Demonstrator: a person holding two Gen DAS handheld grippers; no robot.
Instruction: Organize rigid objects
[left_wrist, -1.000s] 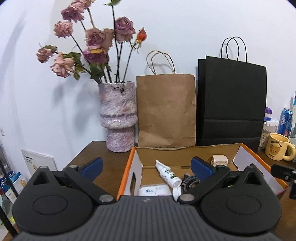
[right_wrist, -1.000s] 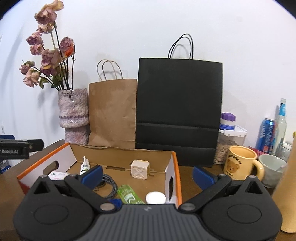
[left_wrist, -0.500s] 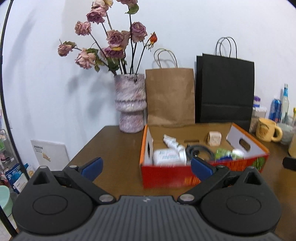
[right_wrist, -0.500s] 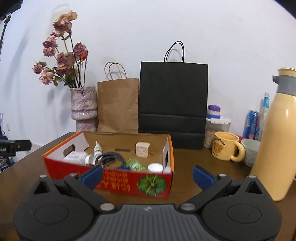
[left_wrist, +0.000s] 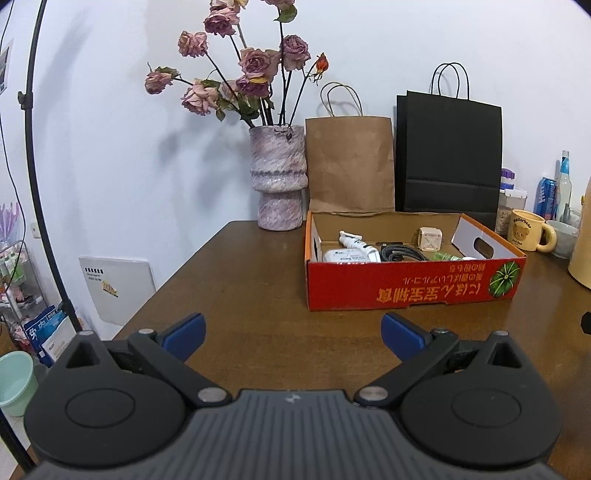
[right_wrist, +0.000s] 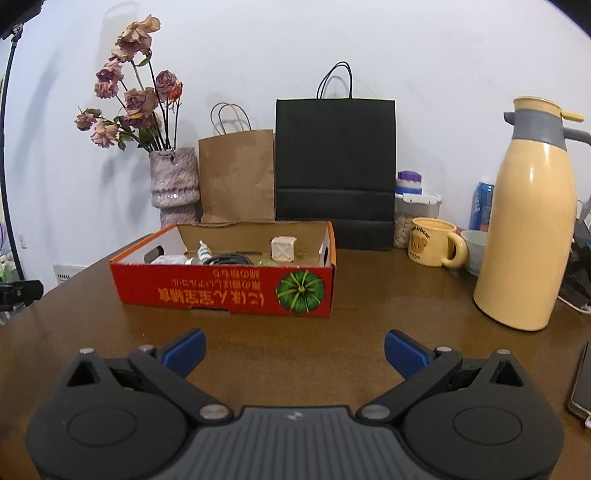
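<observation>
A red cardboard box with a pumpkin picture stands on the brown table; it also shows in the right wrist view. Inside lie a white spray bottle, a white packet, a coiled black cable, a cream cube and a green item. My left gripper is open and empty, well in front of the box. My right gripper is open and empty, also in front of the box.
A vase of dried roses, a brown paper bag and a black paper bag stand behind the box. A yellow mug, a bowl, a can, a jar and a tall cream thermos stand at the right. A phone lies at the right edge.
Both grippers have pulled back from over the box toward the table's front. The box now looks smaller and farther away. Both stay open and empty.
</observation>
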